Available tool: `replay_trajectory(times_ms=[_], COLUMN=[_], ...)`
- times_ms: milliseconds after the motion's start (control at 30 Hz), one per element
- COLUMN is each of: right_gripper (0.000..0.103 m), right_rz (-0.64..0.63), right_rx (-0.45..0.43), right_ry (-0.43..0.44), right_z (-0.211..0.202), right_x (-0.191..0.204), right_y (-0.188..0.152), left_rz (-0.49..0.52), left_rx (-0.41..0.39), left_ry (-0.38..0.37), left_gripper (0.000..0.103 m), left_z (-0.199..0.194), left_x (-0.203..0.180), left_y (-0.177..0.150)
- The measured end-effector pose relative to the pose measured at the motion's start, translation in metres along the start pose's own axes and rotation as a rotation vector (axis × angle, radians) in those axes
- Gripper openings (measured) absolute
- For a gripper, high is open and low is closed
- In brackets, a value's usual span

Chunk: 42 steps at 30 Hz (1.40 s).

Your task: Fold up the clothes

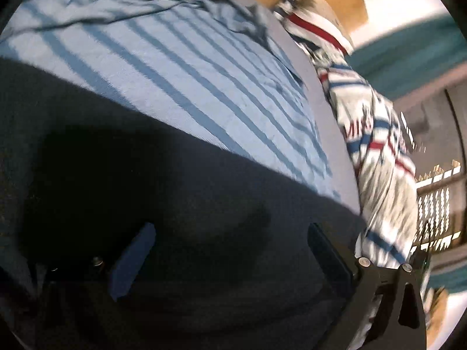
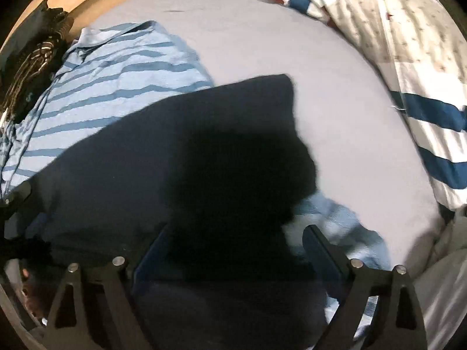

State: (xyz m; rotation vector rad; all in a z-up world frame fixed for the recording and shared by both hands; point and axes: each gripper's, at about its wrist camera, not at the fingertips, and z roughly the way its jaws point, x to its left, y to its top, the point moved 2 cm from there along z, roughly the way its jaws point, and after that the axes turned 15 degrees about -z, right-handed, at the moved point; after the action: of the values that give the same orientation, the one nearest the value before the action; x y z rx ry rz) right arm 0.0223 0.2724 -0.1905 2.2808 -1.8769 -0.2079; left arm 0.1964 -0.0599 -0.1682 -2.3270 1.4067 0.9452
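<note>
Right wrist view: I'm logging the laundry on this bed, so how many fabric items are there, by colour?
Dark navy garment: 1
Light blue striped shirt: 1
Red, white and blue patterned bedding: 1
Dark striped clothes pile: 1, separate pieces cannot be told
Total: 4

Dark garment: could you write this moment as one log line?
fold clothes | dark garment over striped shirt on bed sheet | left claw open | right claw open
</note>
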Motion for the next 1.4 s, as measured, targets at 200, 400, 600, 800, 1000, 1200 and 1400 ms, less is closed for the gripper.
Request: replay_trajectory(times_ms=[200, 400, 600, 800, 1000, 1200, 1400], right_gripper=[0.093, 0.093, 0.093, 0.093, 0.103, 0.103, 0.103], right_rz=[0.316, 0.496, 0.568, 0.541, 0.652, 0.754, 0.704], right_rx=[0.032, 0.034, 0.104, 0.124, 0.057, 0.138, 0.141], right_ry=[0.337, 0.314, 0.397, 0.322, 0.415, 0.488, 0.413], right_z=[0.001, -0.013, 0.004, 0.001, -0.014, 0.012, 0.009], right_x=[-0.044, -0.093, -0.082, -0.069, -0.074, -0.062, -0.049], right_y=[-0.034, -0.055, -0.067, -0.069, -0.075, -0.097, -0.093], left_rz=[-0.242, -0.504, -0.78, -0.905, -0.986, -1.127, -1.158], left_rx=[-0.081, -0.288, -0.344, -0.422, -0.405, -0.407, -0.39], left_ry=[-0.116, -0.001, 0.018, 0.023, 0.103, 0.115, 0.075], left_gripper=[0.102, 0.102, 0.102, 0.102, 0.102, 0.102, 0.102], left_z=[-0.055, -0.115, -0.149, -0.176, -0.175, -0.175, -0.175], left_x=[0.018, 0.068, 0.126, 0.158, 0.175, 0.204, 0.217], left_y=[-0.006, -0.014, -0.035, -0.054, -0.061, -0.081, -0.083])
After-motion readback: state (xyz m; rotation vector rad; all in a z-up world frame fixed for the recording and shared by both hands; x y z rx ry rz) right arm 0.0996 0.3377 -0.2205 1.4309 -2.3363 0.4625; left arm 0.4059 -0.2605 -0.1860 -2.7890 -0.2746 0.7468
